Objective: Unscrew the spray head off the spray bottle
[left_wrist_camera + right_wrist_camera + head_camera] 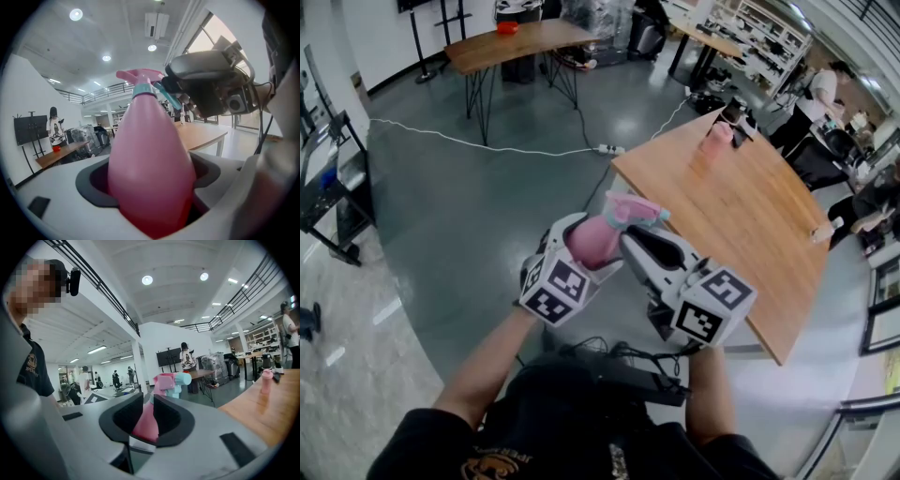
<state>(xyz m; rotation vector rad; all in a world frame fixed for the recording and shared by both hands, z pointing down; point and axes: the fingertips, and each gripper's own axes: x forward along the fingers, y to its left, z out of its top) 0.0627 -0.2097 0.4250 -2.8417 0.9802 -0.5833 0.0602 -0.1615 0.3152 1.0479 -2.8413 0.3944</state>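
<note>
The left gripper (575, 246) has its fingers clamped on the spray bottle (150, 159), held in mid-air beside the counter (750, 225). The right gripper (143, 419) pinches the neck just under the spray head (633, 211); next probably comes twisting it against a steady left hold

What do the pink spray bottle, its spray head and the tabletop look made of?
Spray bottle: probably plastic, smooth, semi-glossy, soft highlights on its pink body. Spray head: likely hard plastic, moulded pink with teal collar. Tabletop: looks like wood or veneer, matte, brown with faint grain.
</note>
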